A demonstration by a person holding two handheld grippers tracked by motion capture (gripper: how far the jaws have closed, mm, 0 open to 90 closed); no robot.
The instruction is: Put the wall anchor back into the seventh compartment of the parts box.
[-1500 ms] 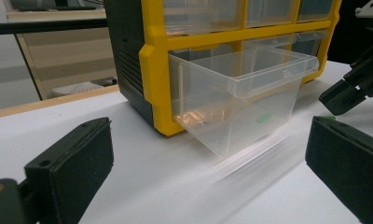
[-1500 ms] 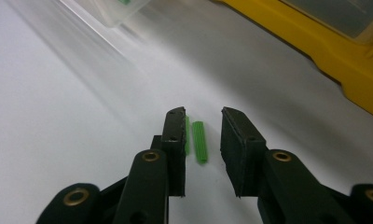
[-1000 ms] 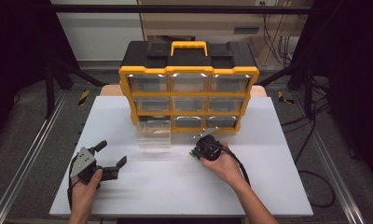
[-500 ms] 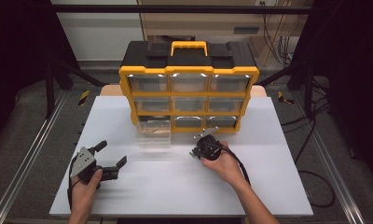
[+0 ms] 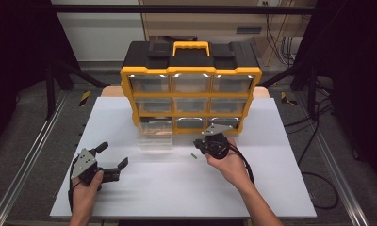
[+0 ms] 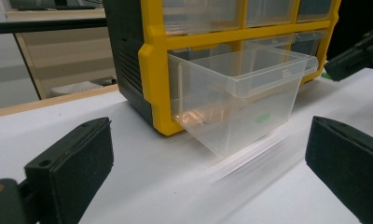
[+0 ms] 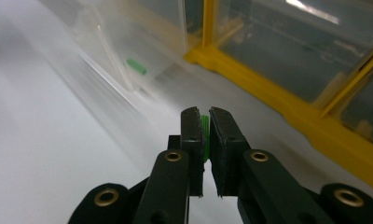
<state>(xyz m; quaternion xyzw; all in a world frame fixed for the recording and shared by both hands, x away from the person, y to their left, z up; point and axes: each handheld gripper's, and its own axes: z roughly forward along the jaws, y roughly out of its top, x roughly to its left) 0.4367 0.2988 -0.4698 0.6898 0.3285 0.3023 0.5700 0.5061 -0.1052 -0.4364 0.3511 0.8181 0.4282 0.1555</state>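
A yellow and black organizer [image 5: 191, 75] with clear drawers stands at the back of the white table [image 5: 177, 193]. Its bottom-left drawer [image 5: 155, 134] [image 6: 240, 93] is pulled out, and a small green piece [image 7: 137, 66] [image 6: 264, 116] shows through the drawer's wall. My right gripper [image 5: 199, 144] [image 7: 204, 116] hovers just right of that drawer, shut on another small green piece [image 7: 204, 126] pinched upright between its pads. At the front left my left gripper [image 5: 113, 155] [image 6: 208, 163] rests low over the table, open and holding nothing, and it faces the pulled-out drawer.
The other drawers [image 5: 191, 104] of the organizer are pushed in. Metal rails [image 5: 31, 155] run along both sides of the table. A black cable [image 5: 243, 162] trails from the right gripper over the table.
My right gripper has lifted a little off the table with the green piece in it. The left gripper has stayed where it was.
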